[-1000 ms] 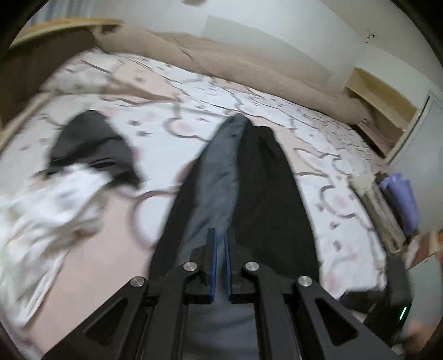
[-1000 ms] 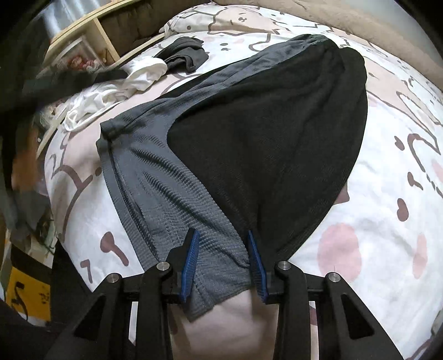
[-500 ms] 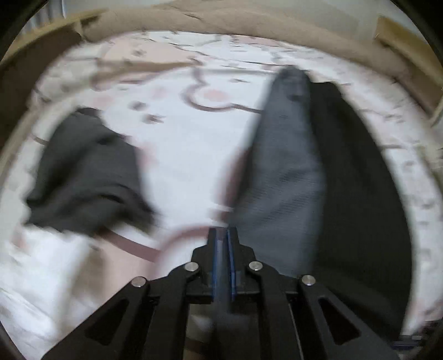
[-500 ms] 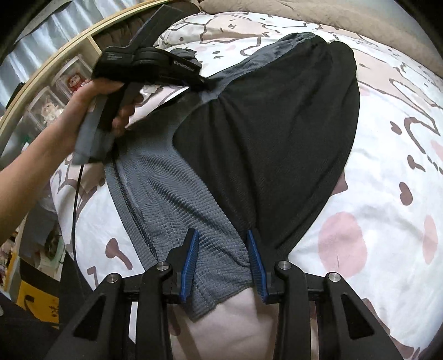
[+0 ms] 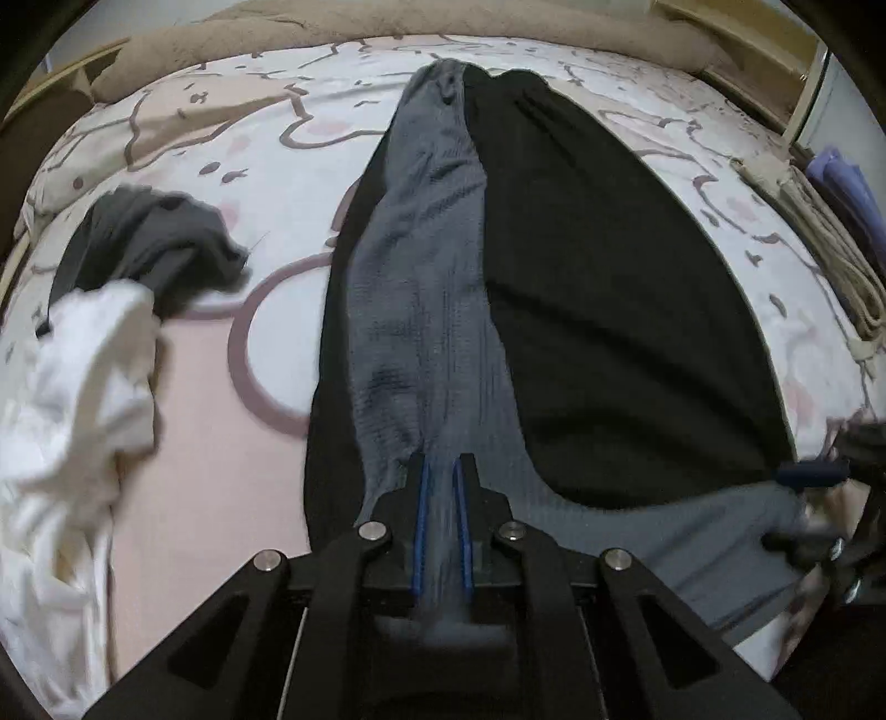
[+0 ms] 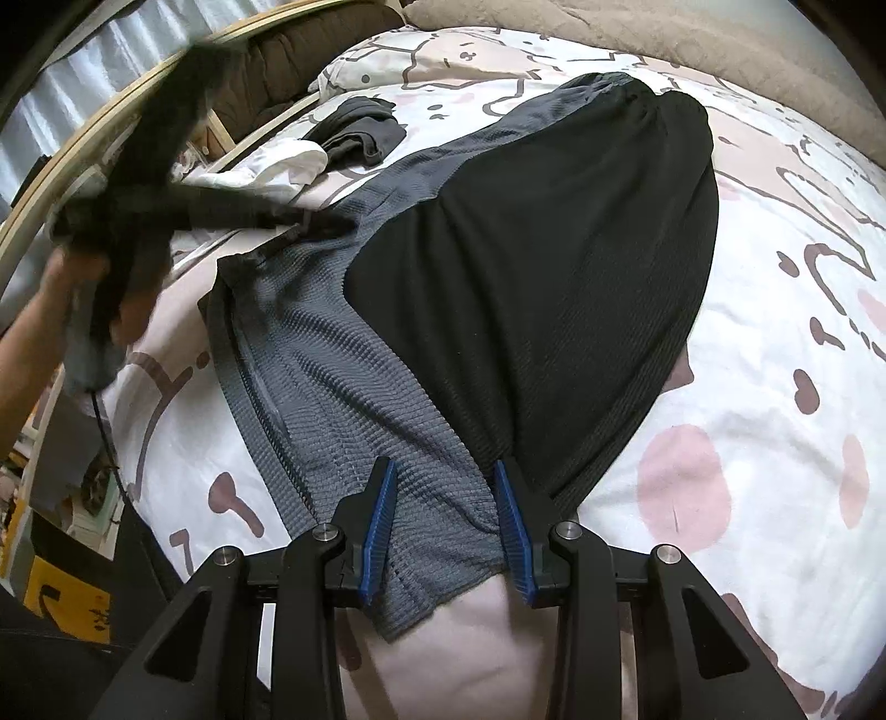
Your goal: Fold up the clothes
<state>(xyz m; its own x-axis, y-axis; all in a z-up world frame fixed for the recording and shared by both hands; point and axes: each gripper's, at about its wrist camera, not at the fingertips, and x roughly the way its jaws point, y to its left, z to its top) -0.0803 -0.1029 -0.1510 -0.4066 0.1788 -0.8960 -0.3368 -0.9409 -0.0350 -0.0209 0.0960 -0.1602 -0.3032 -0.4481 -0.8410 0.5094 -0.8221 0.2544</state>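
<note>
A pair of grey and black shorts lies flat on the patterned bed sheet; it also shows in the right wrist view. My left gripper is a little open, with the grey fabric of the near left edge between its blue pads. My right gripper is open, its fingers astride the grey corner at the near right; it shows blurred at the right edge of the left wrist view. The left gripper and the hand that holds it show blurred in the right wrist view.
A dark grey garment and a crumpled white garment lie left of the shorts. Folded clothes sit at the bed's right edge. A tan blanket runs along the far side. A wooden bed frame borders the left.
My left gripper has come down to the near left edge of the shorts and its jaws have parted slightly around the grey fabric. The right gripper has stayed in place, open.
</note>
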